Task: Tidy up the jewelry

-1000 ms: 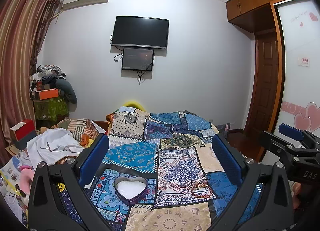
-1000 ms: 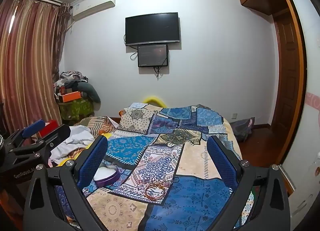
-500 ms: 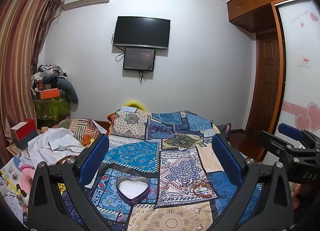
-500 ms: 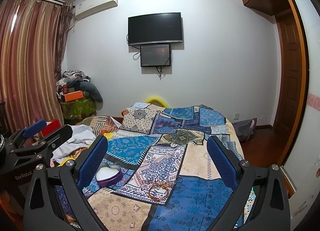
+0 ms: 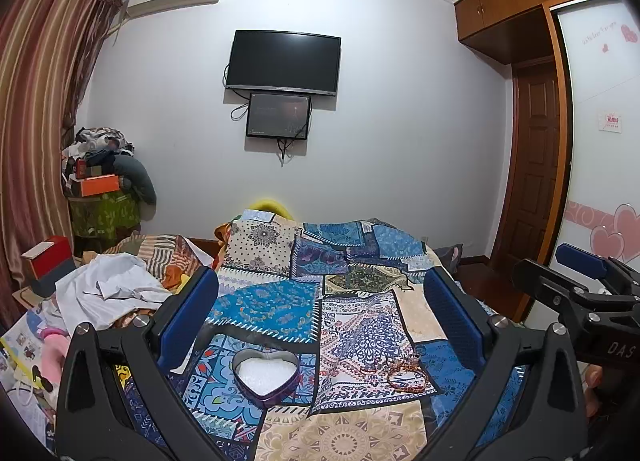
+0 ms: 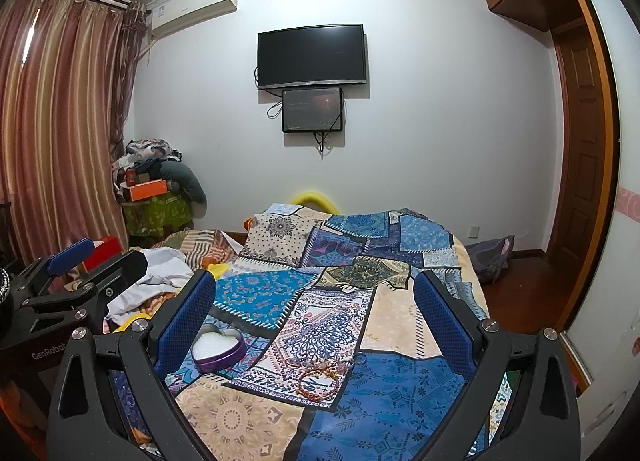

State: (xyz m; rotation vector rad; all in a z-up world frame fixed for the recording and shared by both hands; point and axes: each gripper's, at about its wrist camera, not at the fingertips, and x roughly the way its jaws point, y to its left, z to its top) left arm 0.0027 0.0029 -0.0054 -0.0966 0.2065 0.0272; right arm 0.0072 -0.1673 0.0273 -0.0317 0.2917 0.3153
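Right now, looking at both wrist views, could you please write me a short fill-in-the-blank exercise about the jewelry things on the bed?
1. The purple tin box with white lining has the shape of a ____.
2. The tangled pile of red-brown beaded bracelets lies on the patchwork ____.
3. The left gripper and the right gripper both have their blue-padded jaws ____.
4. Inside the box there are ____ bracelets.

Missing words: heart; bedspread; open; no
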